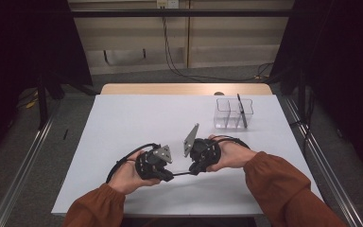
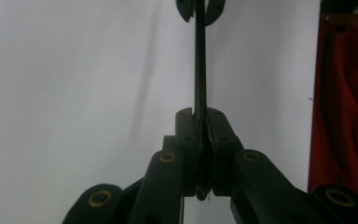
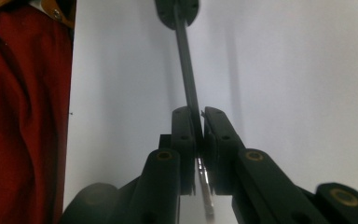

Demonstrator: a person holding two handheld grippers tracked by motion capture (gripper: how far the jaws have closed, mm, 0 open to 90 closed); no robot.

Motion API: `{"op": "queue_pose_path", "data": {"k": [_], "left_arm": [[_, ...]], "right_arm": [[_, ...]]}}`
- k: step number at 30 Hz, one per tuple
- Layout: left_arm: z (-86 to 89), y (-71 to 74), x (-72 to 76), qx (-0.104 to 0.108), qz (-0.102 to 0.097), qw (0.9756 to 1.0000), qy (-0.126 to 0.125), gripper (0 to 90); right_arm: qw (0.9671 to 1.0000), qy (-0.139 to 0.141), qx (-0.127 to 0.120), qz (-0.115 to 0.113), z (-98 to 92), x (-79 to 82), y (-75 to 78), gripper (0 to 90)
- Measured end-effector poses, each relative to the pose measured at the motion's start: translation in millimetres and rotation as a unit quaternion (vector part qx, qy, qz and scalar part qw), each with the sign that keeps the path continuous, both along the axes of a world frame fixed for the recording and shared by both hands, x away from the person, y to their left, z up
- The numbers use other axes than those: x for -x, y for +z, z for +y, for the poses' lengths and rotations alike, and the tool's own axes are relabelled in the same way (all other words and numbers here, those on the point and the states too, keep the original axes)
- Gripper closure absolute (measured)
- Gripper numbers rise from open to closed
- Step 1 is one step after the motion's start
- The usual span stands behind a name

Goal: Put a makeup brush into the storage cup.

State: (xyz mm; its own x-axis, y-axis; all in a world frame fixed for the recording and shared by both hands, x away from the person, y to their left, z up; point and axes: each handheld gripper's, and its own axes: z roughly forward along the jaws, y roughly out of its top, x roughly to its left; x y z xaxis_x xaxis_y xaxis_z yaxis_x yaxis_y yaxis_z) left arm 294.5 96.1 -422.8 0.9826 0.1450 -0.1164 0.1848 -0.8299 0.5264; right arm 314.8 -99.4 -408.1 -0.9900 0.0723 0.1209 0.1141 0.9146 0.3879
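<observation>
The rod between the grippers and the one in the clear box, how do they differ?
The held rod lies roughly level; the boxed rod stands leaning in the clear box. The left gripper and right gripper clamp the held rod's ends; the boxed rod is untouched. Both are thin and dark.

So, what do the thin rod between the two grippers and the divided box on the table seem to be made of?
The thin rod looks like dark plastic or coated metal: slim, straight, dull sheen; its silvery end at the right gripper suggests metal there. The left gripper clamps the other end. The divided box seems clear, glossy plastic or acrylic, since the table shows through its walls.
</observation>
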Motion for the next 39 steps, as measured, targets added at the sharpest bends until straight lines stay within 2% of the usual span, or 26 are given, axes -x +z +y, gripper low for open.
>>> {"op": "queue_pose_path", "data": {"k": [4, 5, 6, 9, 14, 19, 25, 35, 39], "left_arm": [[-0.6, -0.7, -0.1, 0.004, 0.004, 1.0000, 0.005, 85.5], [-0.4, -0.7, -0.3, 0.003, 0.007, 1.0000, 0.004, 85.5], [0.4, -0.1, -0.1, 0.005, 0.001, 1.0000, 0.008, 85.5], [1.9, -0.2, -1.1, 0.008, 0.005, 0.9999, 0.009, 85.5], [4.6, -0.9, -2.0, 0.010, 0.011, 0.9998, 0.011, 85.5], [6.0, -2.9, -2.1, 0.013, 0.011, 0.9997, 0.016, 85.4], [9.5, -1.9, -3.2, 0.016, 0.012, 0.9996, 0.019, 85.4], [16.5, -3.6, -2.7, 0.022, 0.019, 0.9992, 0.026, 85.4], [20.9, -4.3, -2.2, 0.028, 0.022, 0.9985, 0.040, 85.4]], "right_arm": [[0.9999, -0.007, -0.011, 0.006, -2.8, -2.0, -0.3, 82.3], [0.9999, -0.008, -0.013, 0.005, -3.0, -2.2, -0.8, 80.6], [0.9997, -0.011, -0.017, 0.012, -3.3, -2.2, -1.0, 79.9], [0.9995, -0.013, -0.028, 0.009, -4.1, -2.5, -1.9, 74.4], [0.9990, -0.025, -0.037, 0.005, -6.7, -3.1, -3.1, 61.7], [0.9975, -0.041, -0.056, -0.014, -10.2, -3.2, -3.3, 45.4], [0.9962, -0.057, -0.064, -0.015, -15.2, -2.3, -5.1, 30.4], [0.9920, -0.087, -0.090, -0.018, -28.8, -2.7, -2.8, 15.1], [0.9908, -0.095, -0.094, -0.022, -35.3, -2.1, -4.0, 9.4]]}}
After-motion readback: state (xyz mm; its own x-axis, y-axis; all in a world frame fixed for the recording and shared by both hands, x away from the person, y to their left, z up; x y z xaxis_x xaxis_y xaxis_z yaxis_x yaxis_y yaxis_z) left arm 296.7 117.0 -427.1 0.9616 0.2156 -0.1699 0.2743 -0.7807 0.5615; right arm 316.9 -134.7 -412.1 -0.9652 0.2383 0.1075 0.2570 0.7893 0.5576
